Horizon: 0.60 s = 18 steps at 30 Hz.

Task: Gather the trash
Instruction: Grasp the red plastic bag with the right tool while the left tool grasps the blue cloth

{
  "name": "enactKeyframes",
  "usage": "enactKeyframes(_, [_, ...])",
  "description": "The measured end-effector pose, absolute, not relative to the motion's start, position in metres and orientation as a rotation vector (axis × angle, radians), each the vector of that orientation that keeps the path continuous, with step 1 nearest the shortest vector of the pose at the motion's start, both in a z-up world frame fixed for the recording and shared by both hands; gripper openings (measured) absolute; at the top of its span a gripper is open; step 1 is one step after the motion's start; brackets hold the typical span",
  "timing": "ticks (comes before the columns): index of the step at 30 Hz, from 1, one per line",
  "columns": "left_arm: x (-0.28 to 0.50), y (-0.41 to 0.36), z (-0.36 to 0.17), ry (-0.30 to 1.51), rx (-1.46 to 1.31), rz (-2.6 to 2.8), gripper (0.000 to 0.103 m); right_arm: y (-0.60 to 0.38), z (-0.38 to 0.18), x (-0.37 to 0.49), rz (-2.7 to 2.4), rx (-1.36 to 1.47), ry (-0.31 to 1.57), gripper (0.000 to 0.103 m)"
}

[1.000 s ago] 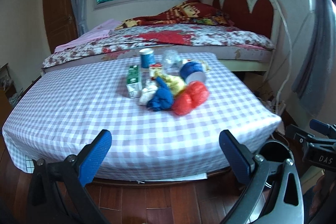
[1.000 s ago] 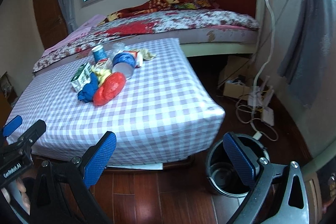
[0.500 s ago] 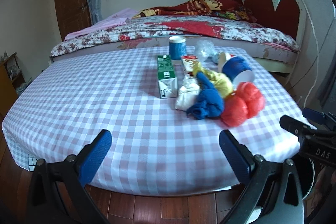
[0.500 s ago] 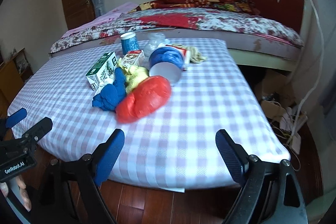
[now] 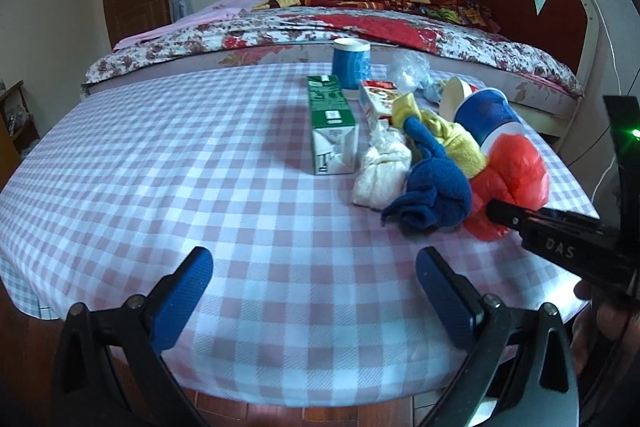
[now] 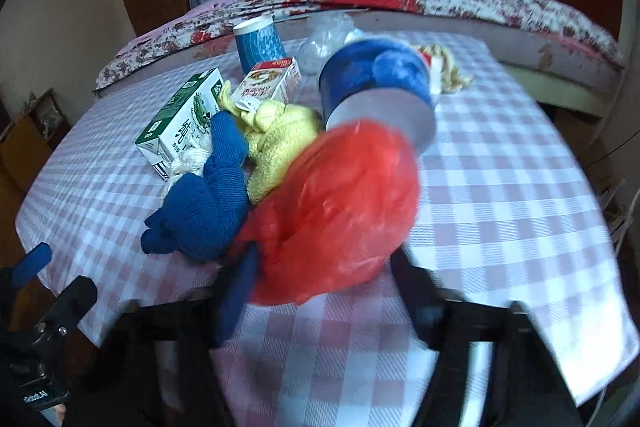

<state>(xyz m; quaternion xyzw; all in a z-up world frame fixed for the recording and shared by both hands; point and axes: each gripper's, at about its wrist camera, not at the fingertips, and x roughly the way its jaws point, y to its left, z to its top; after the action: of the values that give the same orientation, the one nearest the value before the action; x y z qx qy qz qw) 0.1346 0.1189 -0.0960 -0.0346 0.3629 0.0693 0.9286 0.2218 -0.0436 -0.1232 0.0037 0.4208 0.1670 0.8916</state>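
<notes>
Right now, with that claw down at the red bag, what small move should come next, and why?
Probably finish the squeeze, then lift a little. The right gripper has just been closing with the red bag between its fingers, at the near edge of the pile. Blur hides whether the pads grip yet. The blue cloth touches the bag, so a slow lift would avoid dragging it.

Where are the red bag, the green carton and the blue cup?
red bag [image 6: 340,211], right wrist view, middle of its crumpled body
green carton [image 5: 330,119], left wrist view, top face
blue cup [image 5: 351,67], left wrist view, side wall
</notes>
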Motion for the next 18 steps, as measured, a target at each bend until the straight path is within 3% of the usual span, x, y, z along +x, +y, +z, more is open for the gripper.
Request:
enactKeyframes(5, [0.15,0.103,-0.096,0.734,-0.085,0.086,0.096,-0.064,-0.112,0.206,0.33,0.015,0.807,0.028])
enactKeyframes(11, [0.174,0.078,-0.097,0.745,-0.1,0.006,0.075,-0.093,-0.103,0.211,0.254,0.01,0.786,0.028])
enactKeyframes(17, [0.189,0.067,-0.099,0.758,-0.107,-0.01,0.073,-0.101,-0.108,0.218,0.245,0.006,0.798,0.028])
enactKeyframes(18, [0.192,0.066,-0.101,0.766,-0.11,-0.01,0.068,-0.102,-0.109,0.217,0.246,0.007,0.8,0.028])
